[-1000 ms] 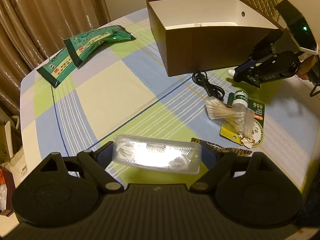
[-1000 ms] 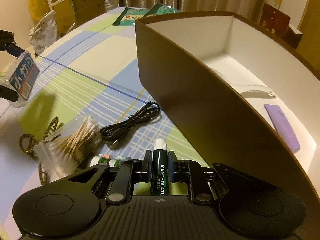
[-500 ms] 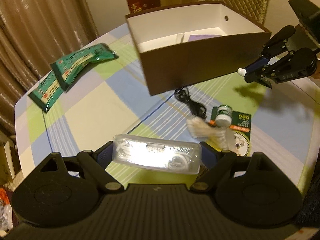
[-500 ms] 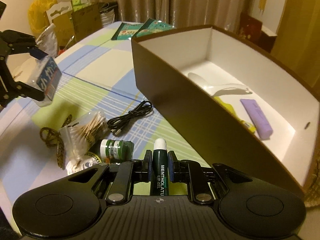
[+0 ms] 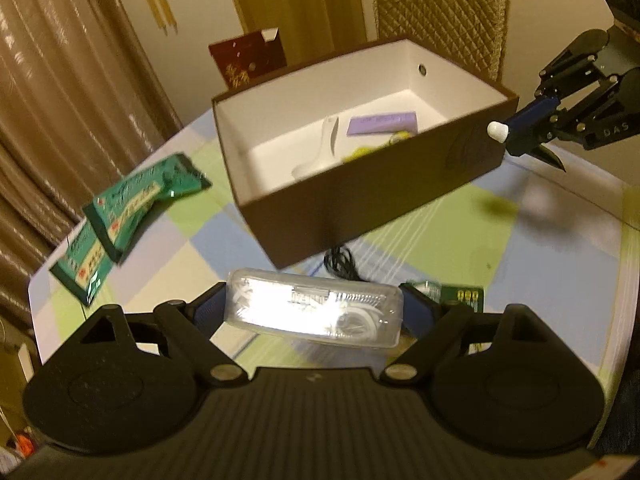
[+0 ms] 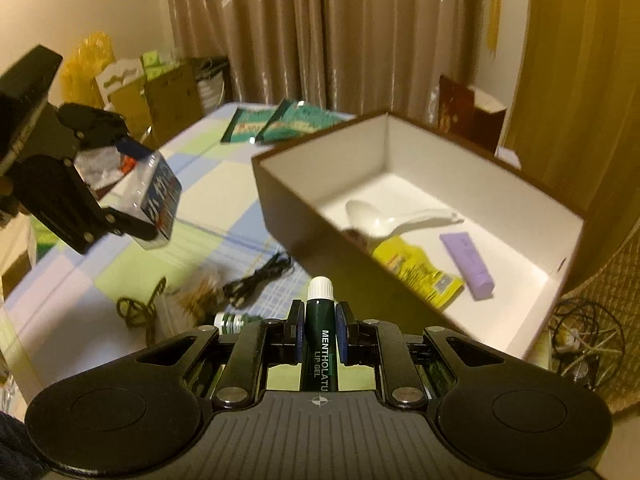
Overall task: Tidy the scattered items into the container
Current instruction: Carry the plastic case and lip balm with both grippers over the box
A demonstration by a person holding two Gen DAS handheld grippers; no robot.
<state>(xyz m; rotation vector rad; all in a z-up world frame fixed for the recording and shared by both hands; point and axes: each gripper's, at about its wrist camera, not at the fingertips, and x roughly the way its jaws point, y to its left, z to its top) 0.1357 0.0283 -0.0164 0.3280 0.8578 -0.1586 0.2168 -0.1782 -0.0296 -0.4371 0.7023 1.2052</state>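
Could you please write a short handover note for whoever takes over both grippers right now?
Left gripper: shut on the clear plastic case, held off the table short of the box.
Right gripper: shut on the lip gel tube, held near the box's near wall.
Already in the box: white spoon, yellow packet, purple tube.
Still on the table: two green packets, black cable, cotton swabs, small green bottle, hair clip.
Left to do: drop both held items in, then collect the rest.
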